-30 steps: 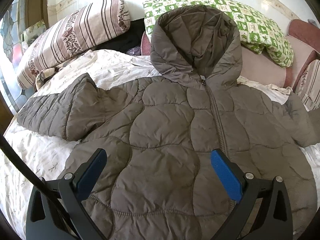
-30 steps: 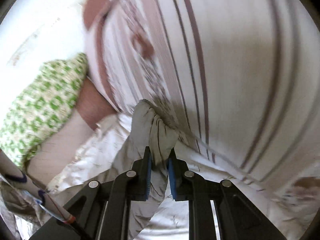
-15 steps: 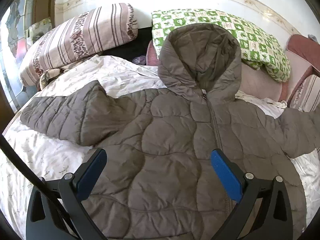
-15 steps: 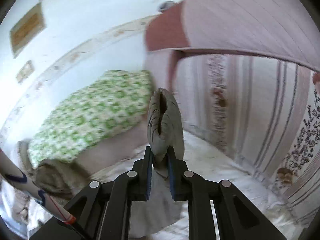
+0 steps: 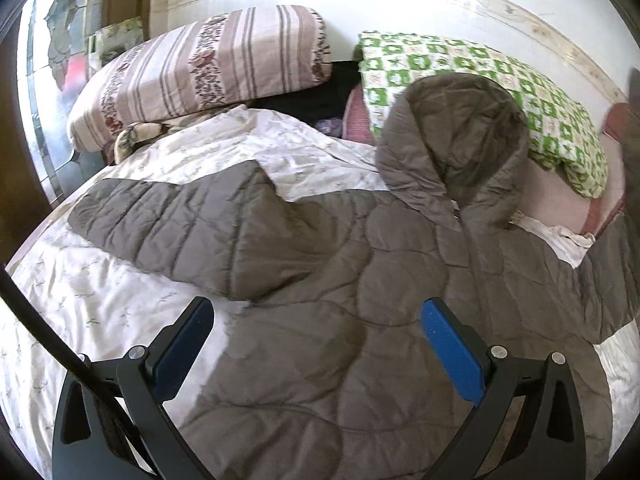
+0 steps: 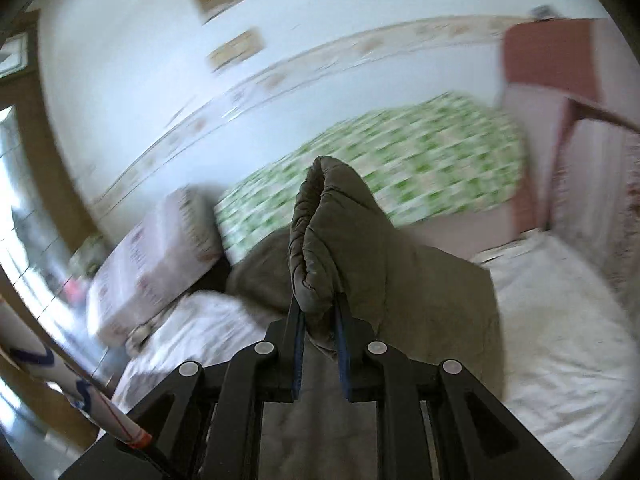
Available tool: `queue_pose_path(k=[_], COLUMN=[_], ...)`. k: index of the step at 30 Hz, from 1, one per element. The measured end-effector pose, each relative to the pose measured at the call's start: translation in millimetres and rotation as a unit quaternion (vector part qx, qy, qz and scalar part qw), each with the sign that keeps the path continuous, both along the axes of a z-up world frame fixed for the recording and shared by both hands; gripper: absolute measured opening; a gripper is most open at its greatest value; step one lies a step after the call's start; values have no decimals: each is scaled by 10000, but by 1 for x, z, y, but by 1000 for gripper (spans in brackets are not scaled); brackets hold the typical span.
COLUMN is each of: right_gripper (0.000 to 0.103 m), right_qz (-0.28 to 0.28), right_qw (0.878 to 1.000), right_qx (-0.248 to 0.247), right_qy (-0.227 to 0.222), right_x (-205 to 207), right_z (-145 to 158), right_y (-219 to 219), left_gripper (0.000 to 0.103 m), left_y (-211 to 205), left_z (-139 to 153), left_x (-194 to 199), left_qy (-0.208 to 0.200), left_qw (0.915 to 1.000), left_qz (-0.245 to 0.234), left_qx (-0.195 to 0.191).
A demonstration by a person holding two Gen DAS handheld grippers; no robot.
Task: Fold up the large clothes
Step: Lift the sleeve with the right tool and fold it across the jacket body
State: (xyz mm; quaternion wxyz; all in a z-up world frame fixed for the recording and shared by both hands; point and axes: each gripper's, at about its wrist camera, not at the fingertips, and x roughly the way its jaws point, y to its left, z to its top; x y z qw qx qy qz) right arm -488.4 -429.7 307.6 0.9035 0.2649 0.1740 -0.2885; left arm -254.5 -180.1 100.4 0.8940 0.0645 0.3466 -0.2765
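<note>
A grey-brown quilted hooded jacket [image 5: 360, 300] lies front up on the bed, its hood [image 5: 456, 140] against the pillows and its left sleeve [image 5: 168, 224] spread out flat. My left gripper [image 5: 316, 332] hovers open above the jacket's lower body, with nothing between its blue pads. In the right wrist view my right gripper [image 6: 320, 312] is shut on the cuff of the other sleeve [image 6: 332, 240], which stands up lifted off the bed. That raised sleeve [image 5: 612, 264] shows at the right edge of the left wrist view.
A white floral bedspread [image 5: 80, 300] covers the bed. At the head lie a striped pillow [image 5: 200, 72], a green checked pillow [image 5: 500, 80] and a pink cushion [image 5: 560, 200]. A pale wall [image 6: 160, 60] stands behind, and a window [image 5: 48, 80] is at the left.
My right gripper has swung the sleeve cuff up and away from the striped pillow, toward the jacket's middle. My left gripper has drifted left and slightly up over the jacket, still open.
</note>
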Motion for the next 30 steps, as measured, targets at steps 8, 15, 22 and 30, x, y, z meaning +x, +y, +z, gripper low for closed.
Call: queue_pose_path(k=[8,15,22,30], right_gripper=[15,15,42,61], right_qz=[869,1260,1852,826], right_qw=[9930,9771,9576,9860], right_qx=[601,1322,1816,924], right_qy=[526,1095,1258,1119], right_x=[102,162,163,86], right_z=[-99,-206,-238,-194], right_y=[35,42,46,-9], left_gripper=[103,103,103,103], left_y=[17,20,10,-11], left_z=[-5,-9,-14,-26], left_x=[20,30,33,42], left_qy=[105,227,307,542], left_qw=[9994,9987,9988,9982], left_qz=[334,456,386,228], left_qx=[44,42,64,144])
